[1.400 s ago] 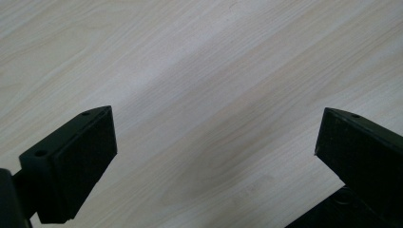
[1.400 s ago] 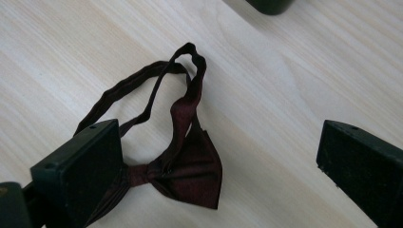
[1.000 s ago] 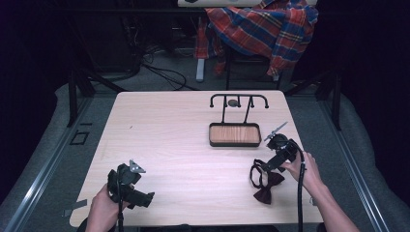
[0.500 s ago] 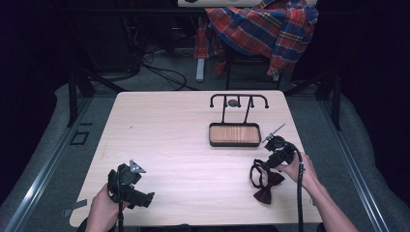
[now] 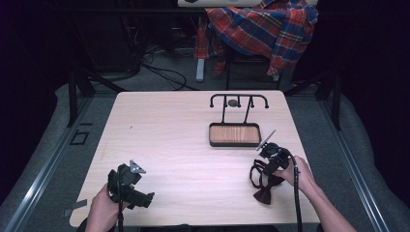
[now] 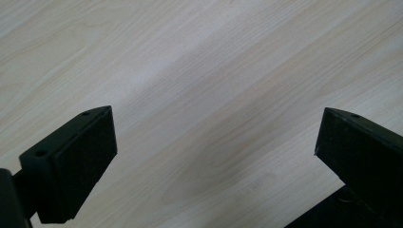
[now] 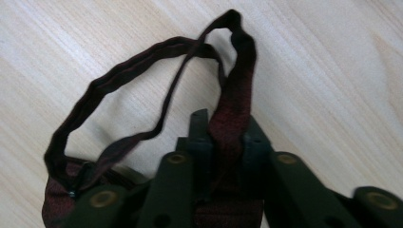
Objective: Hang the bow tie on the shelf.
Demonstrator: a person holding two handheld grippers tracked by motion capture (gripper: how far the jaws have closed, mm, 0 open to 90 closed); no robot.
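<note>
On my screen, the right hand-held gripper [image 5: 269, 162] sits low at the near right corner of the pale wooden surface [image 5: 183, 140], its jaws having just been closing and now clamped on a fold of the dark red bow tie [image 5: 265, 192]. In the right gripper view the bow tie's band [image 7: 142, 85] loops out ahead of the jaws and lies flat on the wood (the bow itself bunches under the jaws). The left hand-held gripper [image 5: 129, 184] rests at the near left corner, well apart from the tie, released, its two black pads [image 6: 78, 161] spread wide over bare wood. Farther back stands a small wooden tray [image 5: 235, 135] with a black rack [image 5: 239, 100] rising from it, just beyond the right gripper.
</note>
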